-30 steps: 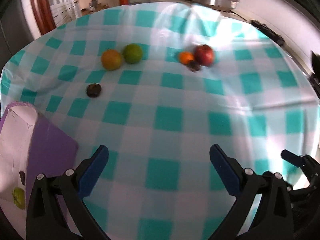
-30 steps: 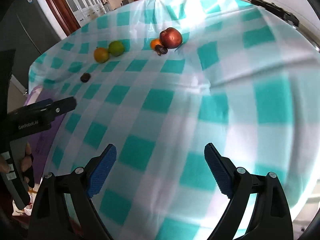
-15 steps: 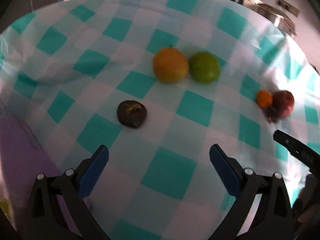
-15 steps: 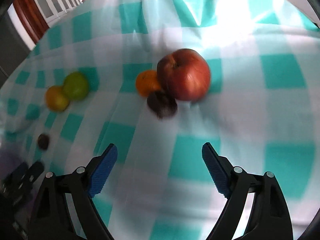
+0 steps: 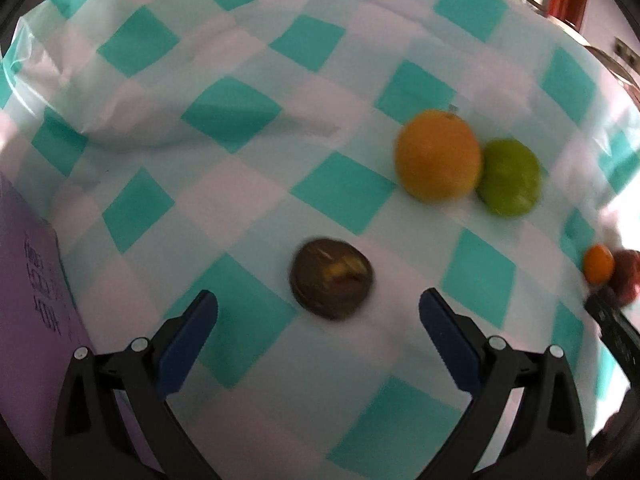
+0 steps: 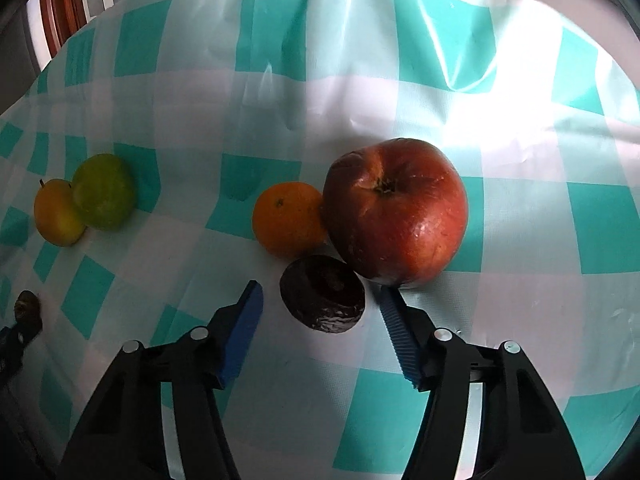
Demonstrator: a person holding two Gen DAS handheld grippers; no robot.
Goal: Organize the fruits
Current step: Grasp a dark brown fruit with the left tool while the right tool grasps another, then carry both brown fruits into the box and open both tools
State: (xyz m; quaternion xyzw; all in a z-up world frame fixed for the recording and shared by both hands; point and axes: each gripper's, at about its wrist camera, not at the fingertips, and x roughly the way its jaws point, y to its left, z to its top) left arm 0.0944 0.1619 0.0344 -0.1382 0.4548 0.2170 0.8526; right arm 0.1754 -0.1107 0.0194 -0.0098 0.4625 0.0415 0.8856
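In the left wrist view a dark brown fruit (image 5: 331, 278) lies on the checked cloth just ahead of my open left gripper (image 5: 318, 314). A yellow-orange fruit (image 5: 438, 155) touches a green fruit (image 5: 509, 177) farther back right. In the right wrist view my open right gripper (image 6: 320, 304) flanks a dark wrinkled fruit (image 6: 322, 299), without touching it. This fruit lies against a red apple (image 6: 396, 210) and a small orange (image 6: 289, 218). The yellow fruit (image 6: 57, 213) and green fruit (image 6: 104, 191) show at the left.
A teal and white checked cloth (image 5: 240, 112) covers the table. A purple box (image 5: 30, 296) stands at the left edge in the left wrist view. The other gripper's tip (image 5: 614, 322) shows at the right there, by the small orange (image 5: 598, 264).
Both grippers have moved forward and down toward the fruits. The left one has neared the dark brown fruit; the right one has narrowed around the dark wrinkled fruit beside the apple.
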